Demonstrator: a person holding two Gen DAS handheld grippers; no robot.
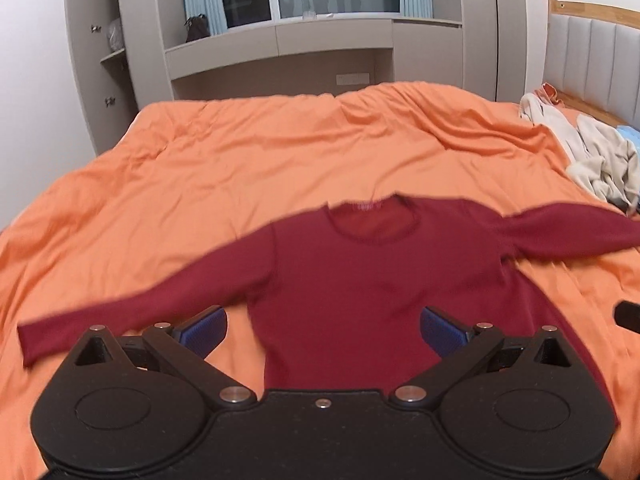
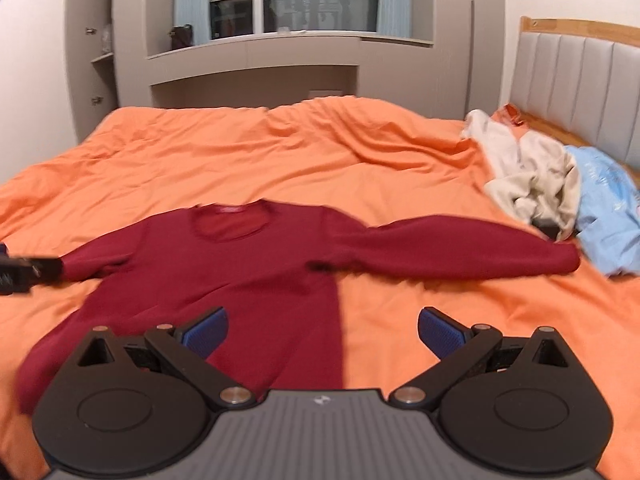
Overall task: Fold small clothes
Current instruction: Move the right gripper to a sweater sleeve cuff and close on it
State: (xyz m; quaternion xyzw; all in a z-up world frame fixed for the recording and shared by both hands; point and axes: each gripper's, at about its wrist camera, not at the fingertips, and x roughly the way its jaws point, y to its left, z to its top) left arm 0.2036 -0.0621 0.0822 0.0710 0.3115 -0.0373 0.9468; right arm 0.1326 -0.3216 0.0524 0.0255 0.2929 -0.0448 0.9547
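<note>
A dark red long-sleeved top [image 1: 360, 280] lies flat on the orange bed cover [image 1: 240, 152], neck away from me, both sleeves spread out. My left gripper [image 1: 323, 330] is open and empty, hovering over the top's lower left body. In the right wrist view the same top [image 2: 224, 272] lies left of centre. My right gripper [image 2: 323, 330] is open and empty, above the top's right side edge and the bare orange cover [image 2: 440, 292]. The left gripper's tip shows at the far left edge [image 2: 24, 272], by the left sleeve.
A pile of cream clothes [image 2: 528, 172] and a light blue garment [image 2: 608, 208] lie at the right by the padded headboard [image 2: 576, 80]. A grey cabinet with window [image 2: 256, 40] stands behind the bed. The right gripper's tip shows at the right edge [image 1: 628, 316].
</note>
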